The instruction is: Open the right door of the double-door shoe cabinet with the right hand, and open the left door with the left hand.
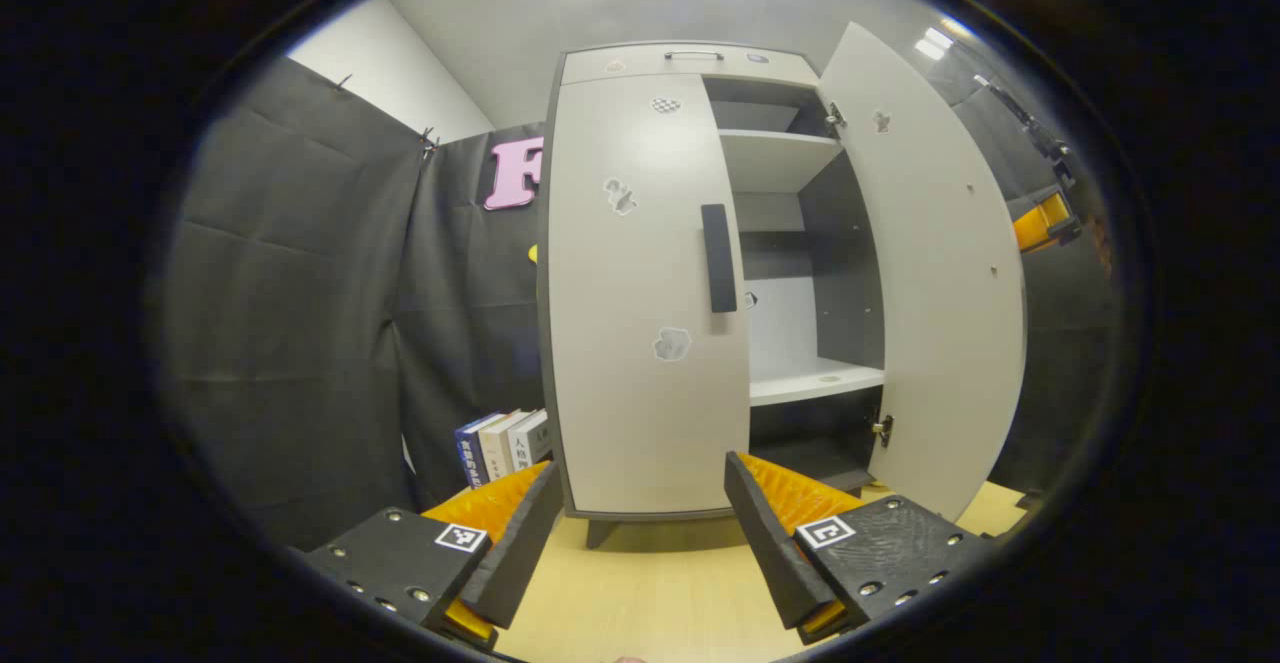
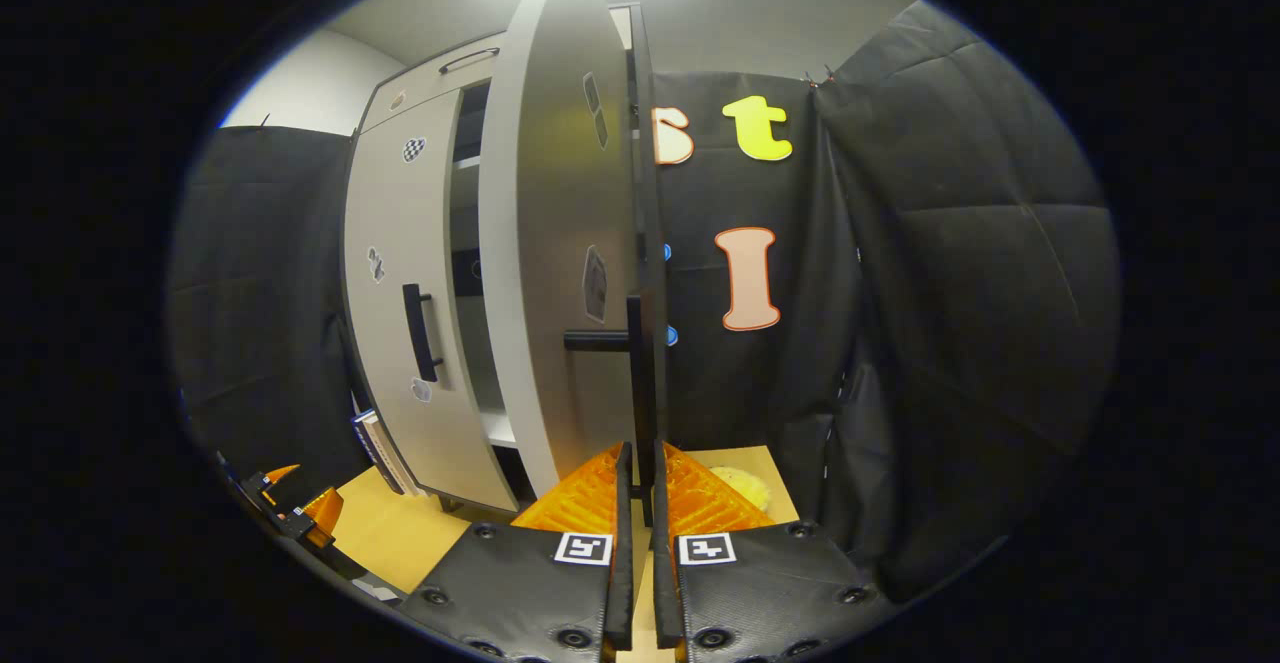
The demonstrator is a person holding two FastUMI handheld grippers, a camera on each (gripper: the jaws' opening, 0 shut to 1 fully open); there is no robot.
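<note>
The light grey shoe cabinet stands on a wooden table. Its left door is closed, with a dark vertical handle at its inner edge. My left gripper is open low in front of that door, apart from it and below the handle. The right door is swung wide open, baring the shelves. In the right gripper view that door appears nearly edge-on, and my right gripper is shut on its dark handle. The left door and its handle lie further left.
Several books stand left of the cabinet's foot. The wooden tabletop extends in front. A yellow object lies on the table behind the open door. Black cloth walls close in both sides.
</note>
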